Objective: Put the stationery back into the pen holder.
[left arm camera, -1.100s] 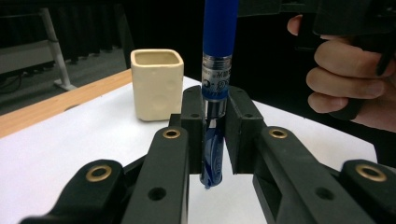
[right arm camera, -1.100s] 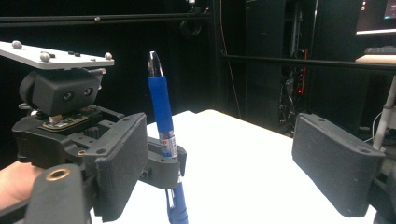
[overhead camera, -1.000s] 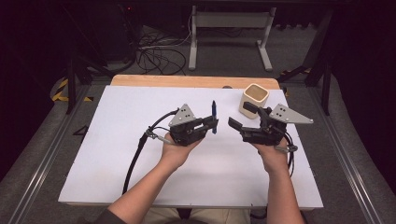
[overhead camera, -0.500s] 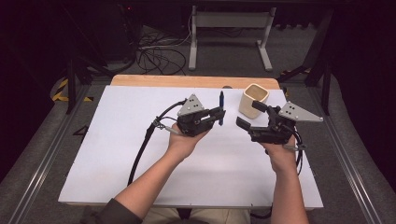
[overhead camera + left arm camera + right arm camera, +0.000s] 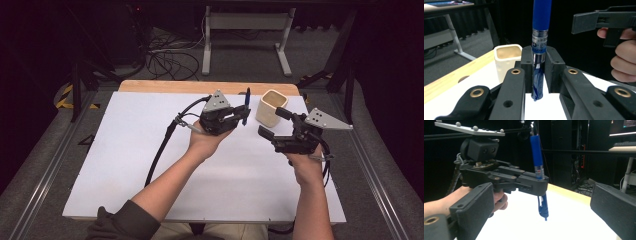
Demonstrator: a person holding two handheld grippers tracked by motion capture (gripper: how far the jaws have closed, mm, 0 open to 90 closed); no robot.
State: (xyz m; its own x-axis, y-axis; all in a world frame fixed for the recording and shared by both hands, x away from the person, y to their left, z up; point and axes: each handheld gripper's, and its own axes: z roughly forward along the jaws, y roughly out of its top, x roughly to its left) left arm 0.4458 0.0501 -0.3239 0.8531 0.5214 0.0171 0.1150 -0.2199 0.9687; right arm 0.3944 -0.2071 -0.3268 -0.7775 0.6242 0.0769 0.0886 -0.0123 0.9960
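Observation:
A blue pen (image 5: 247, 104) stands upright in my left gripper (image 5: 243, 118), whose jaws are shut on its lower barrel (image 5: 538, 82). The pen's tip hangs above the white table. A cream square cup (image 5: 271, 106) stands just right of the pen in the high view, and behind the jaws at the left (image 5: 507, 58) in the left gripper view. My right gripper (image 5: 274, 123) hovers in front of the cup. Its jaws have just been opening, and they stand wide with nothing between them. They face the left gripper (image 5: 506, 180) and the pen (image 5: 537, 155).
The white sheet (image 5: 125, 150) covers a wooden table whose bare edge (image 5: 165, 86) runs along the back. A black cable (image 5: 160, 150) trails from the left gripper toward the front left. Beyond the table are floor cables and a metal stand (image 5: 245, 30).
The left hand has carried the pen up and to the right, closer to the cup. The right gripper's jaws have spread wider and it has shifted slightly to the right.

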